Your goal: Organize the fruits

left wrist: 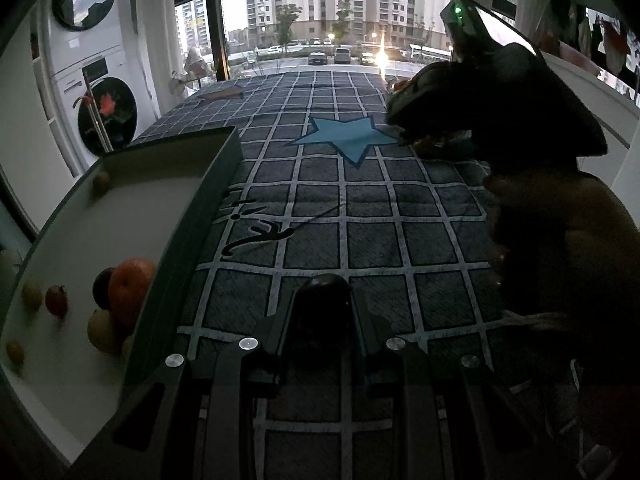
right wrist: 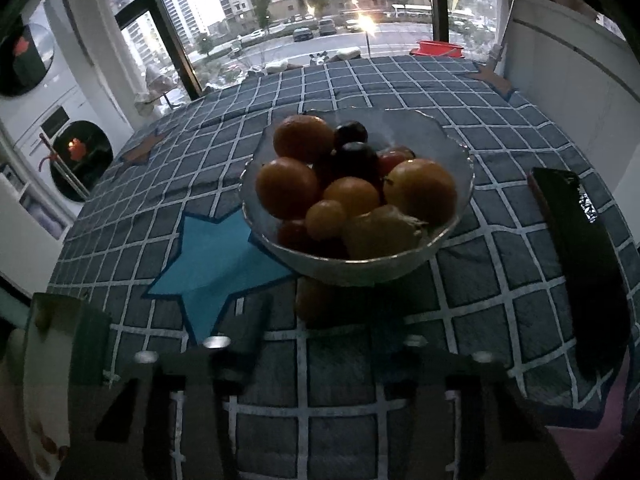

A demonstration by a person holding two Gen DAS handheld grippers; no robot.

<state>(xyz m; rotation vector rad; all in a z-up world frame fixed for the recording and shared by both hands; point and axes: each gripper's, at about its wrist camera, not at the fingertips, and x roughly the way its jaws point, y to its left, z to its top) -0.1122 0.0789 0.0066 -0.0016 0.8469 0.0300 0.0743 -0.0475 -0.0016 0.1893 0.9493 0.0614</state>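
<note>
Nearest in the left wrist view, the left gripper (left wrist: pixel 325 300) is clenched on a small dark fruit (left wrist: pixel 326 285), held just above the checked tablecloth (left wrist: pixel 360 240) and not yet over the tray. The tray (left wrist: pixel 192 216), a shallow white-floored box with dark walls, lies from 9 to 7 o'clock of that gripper. It already holds a large orange (left wrist: pixel 130 288) against its near wall, with a dark fruit and a yellowish one touching it and several small fruits scattered apart on the floor. In the right wrist view, the right gripper (right wrist: pixel 322 308) sits low at 6 o'clock with a dim orange-coloured fruit (right wrist: pixel 320 298) between its jaws, just in front of the bowl's foot. The picture is too dark and blurred to tell whether the pads press on it. Beyond it, at 12 o'clock, the glass bowl (right wrist: pixel 460 216) stands on the cloth, partly over a blue star (right wrist: pixel 212 256). The bowl is still heaped with oranges, dark plums, small red and yellow fruits and a pale lumpy one at the front. A dark flat slab (right wrist: pixel 580 260) lies at 3 o'clock. Farthest off are stacked washing machines (right wrist: pixel 60 132) at 9 to 10 o'clock and a window (right wrist: pixel 320 12) at 12. By my reckoning the sorting is underway but well short of half done: roughly eight pieces are in the tray, two are in or at the jaws, and most of the bowl remains.
</note>
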